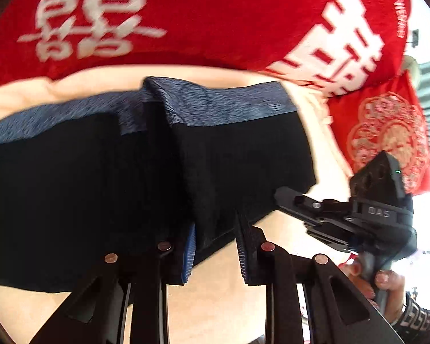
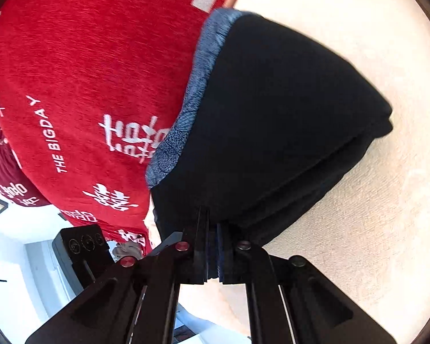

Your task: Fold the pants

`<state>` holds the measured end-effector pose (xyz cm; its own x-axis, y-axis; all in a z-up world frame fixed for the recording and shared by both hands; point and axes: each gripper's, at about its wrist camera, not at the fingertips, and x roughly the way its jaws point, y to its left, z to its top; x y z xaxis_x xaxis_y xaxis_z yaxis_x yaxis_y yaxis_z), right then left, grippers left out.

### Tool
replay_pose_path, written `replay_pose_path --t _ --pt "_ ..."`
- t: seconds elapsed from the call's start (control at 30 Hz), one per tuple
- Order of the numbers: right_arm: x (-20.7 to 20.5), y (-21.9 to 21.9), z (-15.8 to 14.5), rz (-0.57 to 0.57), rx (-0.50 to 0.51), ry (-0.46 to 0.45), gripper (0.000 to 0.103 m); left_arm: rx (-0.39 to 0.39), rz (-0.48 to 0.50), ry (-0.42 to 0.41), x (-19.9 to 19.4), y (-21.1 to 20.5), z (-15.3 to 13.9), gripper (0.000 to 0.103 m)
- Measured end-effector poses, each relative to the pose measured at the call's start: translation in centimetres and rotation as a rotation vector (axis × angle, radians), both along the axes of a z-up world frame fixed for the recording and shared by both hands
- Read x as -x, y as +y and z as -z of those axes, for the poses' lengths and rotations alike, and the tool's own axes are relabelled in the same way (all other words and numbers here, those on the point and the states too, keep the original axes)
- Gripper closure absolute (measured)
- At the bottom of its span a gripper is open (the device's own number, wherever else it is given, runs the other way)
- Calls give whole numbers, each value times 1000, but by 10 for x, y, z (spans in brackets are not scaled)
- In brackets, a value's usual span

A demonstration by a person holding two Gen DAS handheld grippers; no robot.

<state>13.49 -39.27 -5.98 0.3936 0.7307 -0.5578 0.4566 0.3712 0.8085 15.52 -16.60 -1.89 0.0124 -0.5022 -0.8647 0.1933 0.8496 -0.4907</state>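
Left tool [image 1: 215,246]: fingers apart, black cloth of the pants [image 1: 100,189] hanging between them, blue pad [image 1: 189,253] against the fabric; grip not clear.
Pants: black, blue-grey patterned waistband [image 1: 223,101], bunched in layers over the cream bed sheet [image 1: 215,295].
Red blanket [image 1: 200,20]: white characters, behind the pants.
Right tool [image 2: 213,246]: fingers together, clamped on the pants' edge [image 2: 272,132].
Red cushion [image 1: 392,137]: far right, beside the blanket.

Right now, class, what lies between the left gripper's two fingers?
In the left wrist view, a fold of the black pants lies between the left gripper fingers.
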Motion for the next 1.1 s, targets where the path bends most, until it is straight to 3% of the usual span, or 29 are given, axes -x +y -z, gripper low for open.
replay_pose_path --t 0.1,0.17,0.3,0.37,0.4,0.43,0.5,0.6,0.77,0.9,0.97,1.03,1.1 --pt "-4 12 22 -46 48 45 98 -24 -39 17 1 12 22 76" --pt "-2 13 32 -41 41 52 99 -15 -53 -1 5 14 21 76" --pt "-4 19 19 -113 110 47 99 -75 -45 -38 16 10 9 75" --pt "-6 23 14 -175 115 61 96 -123 -65 -51 19 10 0 55" --pt "-6 25 12 -209 107 72 95 -135 -82 -64 22 13 -5 27" --pt "-5 30 9 -252 104 81 95 -142 -111 -93 25 18 -12 23" --pt "-2 37 -2 -324 147 79 92 -156 -135 -103 28 27 -18 23" --pt "-3 39 -30 -356 246 -11 87 -202 -196 -94 34 44 -19 23" --pt "-59 62 -60 -426 368 -155 85 -308 -290 -85 47 75 -17 23" --pt "-108 97 -47 -520 424 -185 84 -384 -351 -86 52 91 -13 23" --pt "-120 122 -29 -596 456 -149 79 -393 -375 -80 55 102 -10 23" --pt "-113 143 1 -676 472 -7 78 -397 -392 -69 58 112 -6 23" --pt "-95 142 -4 -640 502 -63 78 -393 -399 -53 61 120 0 23"
